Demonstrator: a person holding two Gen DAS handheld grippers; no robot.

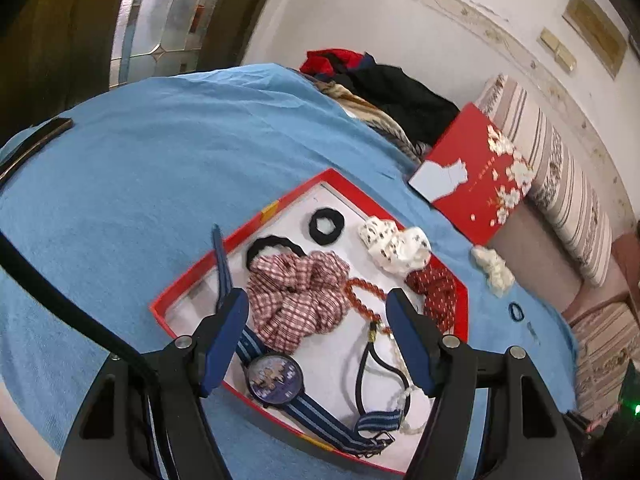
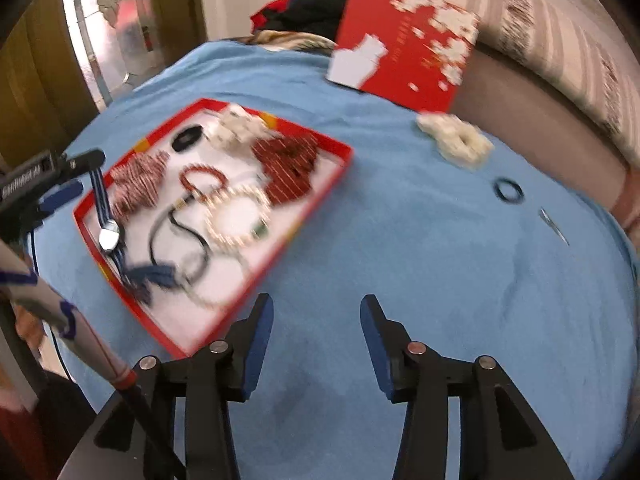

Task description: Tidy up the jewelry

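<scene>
A red tray with a white floor (image 1: 188, 280) (image 2: 332, 184) lies on the blue cloth. In it are a plaid scrunchie (image 1: 296, 296), a striped-strap watch (image 1: 276, 376), an orange bead bracelet (image 1: 362, 300), a black hair tie (image 1: 326, 226), a white scrunchie (image 1: 394, 244) and a red dotted scrunchie (image 1: 436, 292). My left gripper (image 1: 316, 304) is open above the tray, over the plaid scrunchie. My right gripper (image 2: 316, 312) is open and empty over bare cloth, right of the tray. A cream scrunchie (image 2: 456, 140), a dark hair ring (image 2: 508, 192) and a small metal clip (image 2: 554, 226) lie on the cloth outside the tray.
The red flowered box lid (image 1: 476, 172) (image 2: 408, 40) leans at the back against a striped cushion (image 1: 560, 184). A pile of dark and red clothes (image 1: 384, 84) lies behind. A black phone (image 1: 36, 140) lies at the far left of the blue cloth (image 2: 440, 280).
</scene>
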